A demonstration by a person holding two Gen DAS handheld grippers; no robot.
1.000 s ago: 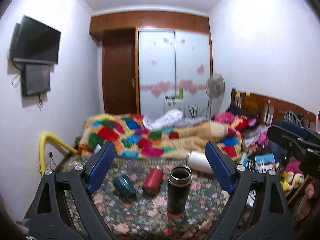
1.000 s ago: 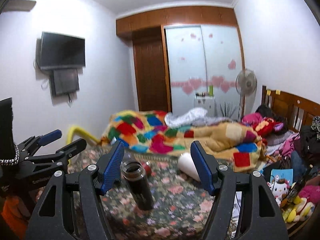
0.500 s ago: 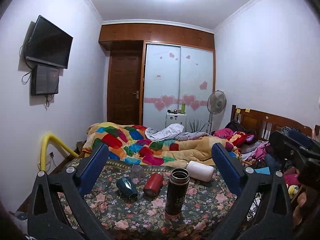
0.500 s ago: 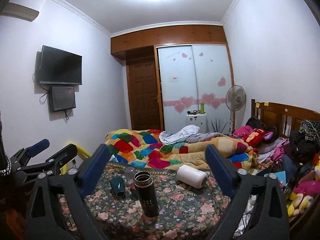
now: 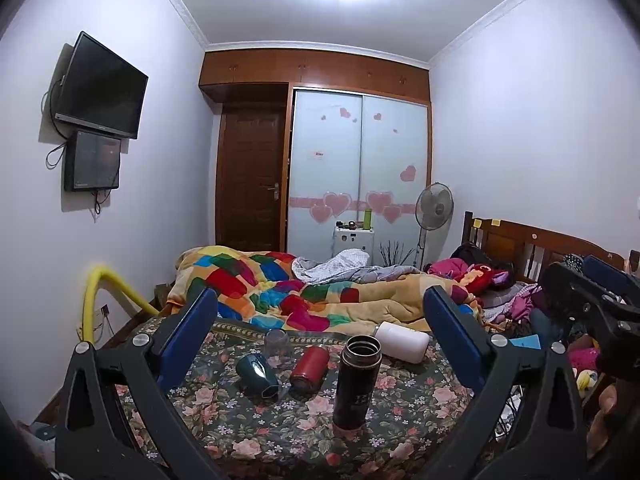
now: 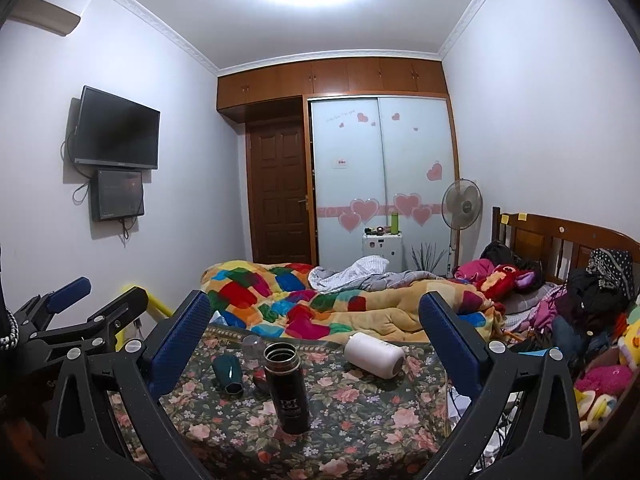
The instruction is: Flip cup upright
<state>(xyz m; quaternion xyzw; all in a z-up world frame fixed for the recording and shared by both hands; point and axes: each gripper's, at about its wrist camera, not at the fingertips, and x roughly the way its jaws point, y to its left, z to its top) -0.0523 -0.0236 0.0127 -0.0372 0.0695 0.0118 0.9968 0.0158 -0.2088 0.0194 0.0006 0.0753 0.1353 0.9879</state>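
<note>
A black flask point(image 5: 356, 382) stands upright on the floral tablecloth point(image 5: 400, 412), mouth open; it also shows in the right wrist view point(image 6: 288, 388). A teal cup point(image 5: 256, 372) point(image 6: 228, 372), a red cup point(image 5: 310, 368) and a white cup point(image 5: 400, 340) point(image 6: 374, 354) lie on their sides behind it. A clear glass point(image 5: 276, 342) stands behind them. My left gripper point(image 5: 320, 340) and right gripper point(image 6: 316, 336) are both open and empty, held back from the table.
A bed with a patchwork quilt point(image 5: 288, 292) lies right behind the table. Clothes and toys point(image 6: 600, 320) pile up at the right. A yellow pipe point(image 5: 104, 292) rises at the left. The other gripper shows at each view's edge.
Both grippers have drawn back and tilted up from the table. The black flask and the cups look smaller and lower in view. The jaws stay open.
</note>
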